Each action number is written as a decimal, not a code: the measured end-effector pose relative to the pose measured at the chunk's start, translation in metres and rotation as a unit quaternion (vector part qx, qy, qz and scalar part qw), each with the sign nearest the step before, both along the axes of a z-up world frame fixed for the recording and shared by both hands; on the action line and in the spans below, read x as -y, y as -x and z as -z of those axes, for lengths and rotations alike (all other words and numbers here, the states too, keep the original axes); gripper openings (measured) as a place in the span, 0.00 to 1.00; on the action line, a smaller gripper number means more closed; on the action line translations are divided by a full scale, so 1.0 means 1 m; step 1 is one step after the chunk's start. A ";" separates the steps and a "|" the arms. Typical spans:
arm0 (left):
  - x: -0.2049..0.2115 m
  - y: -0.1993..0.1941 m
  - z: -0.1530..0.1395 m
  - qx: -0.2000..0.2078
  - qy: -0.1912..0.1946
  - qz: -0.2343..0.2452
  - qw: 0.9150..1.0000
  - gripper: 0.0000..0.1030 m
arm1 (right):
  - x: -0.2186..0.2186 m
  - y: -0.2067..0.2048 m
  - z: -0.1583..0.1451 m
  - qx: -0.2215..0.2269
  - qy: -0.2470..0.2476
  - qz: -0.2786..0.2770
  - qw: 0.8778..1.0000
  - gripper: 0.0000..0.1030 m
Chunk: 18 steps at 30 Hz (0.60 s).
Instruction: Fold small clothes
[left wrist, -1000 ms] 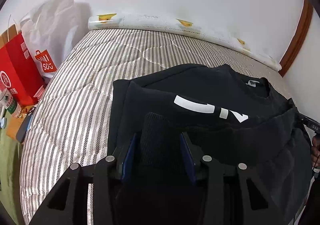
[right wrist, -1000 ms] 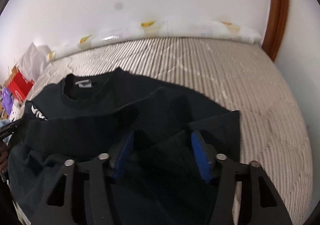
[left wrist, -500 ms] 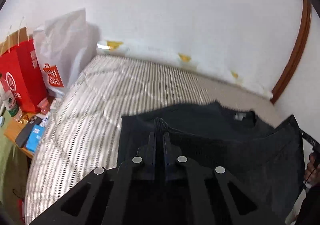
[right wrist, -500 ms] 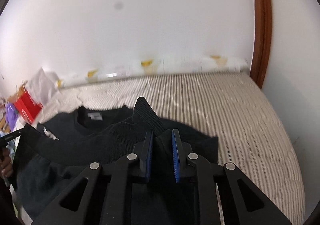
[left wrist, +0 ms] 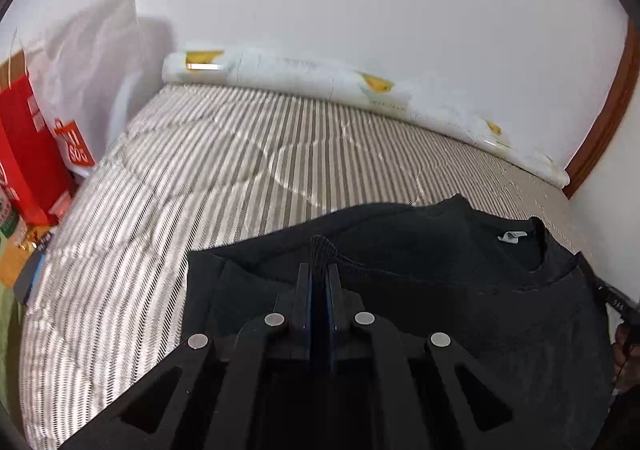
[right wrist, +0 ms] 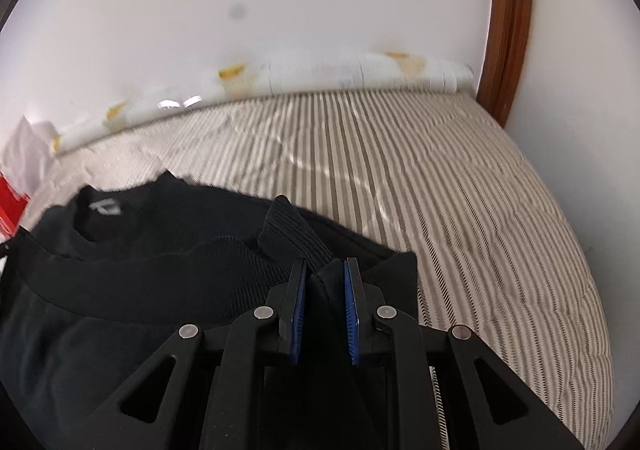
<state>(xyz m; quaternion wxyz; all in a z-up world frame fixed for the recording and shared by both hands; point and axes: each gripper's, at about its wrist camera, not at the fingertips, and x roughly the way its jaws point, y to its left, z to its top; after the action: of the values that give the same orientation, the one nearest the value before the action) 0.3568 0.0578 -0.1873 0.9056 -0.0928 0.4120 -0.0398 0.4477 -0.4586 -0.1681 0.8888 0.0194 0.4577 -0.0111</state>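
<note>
1 black sweatshirt (left wrist: 460, 250) on striped mattress (left wrist: 200, 169); hem clamped by 2 grippers: left gripper (left wrist: 319, 274) & right gripper (right wrist: 325, 270); 2 bags seen, red bag (left wrist: 24, 153) & white bag (left wrist: 92, 61).

Sweater (left wrist: 460, 314) btm cut off; pillow (right wrist: 360, 69) blurred

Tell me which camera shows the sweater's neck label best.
The left wrist view: the neck label is sharp and pale inside the black sweater's collar. In the right wrist view it is blurred and dim.
</note>
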 end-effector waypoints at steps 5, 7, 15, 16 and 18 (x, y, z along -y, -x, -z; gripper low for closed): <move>-0.004 -0.003 0.004 -0.018 0.010 -0.002 1.000 0.11 | -0.007 0.004 -0.002 -0.007 0.030 -0.007 0.999 0.21; -0.003 0.000 0.002 -0.018 0.010 0.001 1.000 0.14 | -0.007 0.010 -0.010 -0.003 0.039 -0.002 0.999 0.27; -0.007 0.032 -0.017 -0.015 0.003 -0.006 1.000 0.35 | -0.039 0.046 -0.052 0.036 0.047 -0.037 0.998 0.28; -0.008 0.041 -0.022 -0.010 0.001 -0.008 1.000 0.40 | -0.045 0.051 -0.056 0.037 0.039 -0.043 0.998 0.29; -0.010 0.054 -0.029 -0.003 -0.002 -0.010 1.000 0.46 | -0.058 0.057 -0.060 0.037 0.028 -0.057 0.997 0.30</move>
<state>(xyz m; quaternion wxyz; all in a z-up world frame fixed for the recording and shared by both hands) 0.3027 0.0683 -0.1588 0.9049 -0.0950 0.4138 -0.0300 0.3905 -0.4005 -0.1085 0.9044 -0.0310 0.4247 0.0279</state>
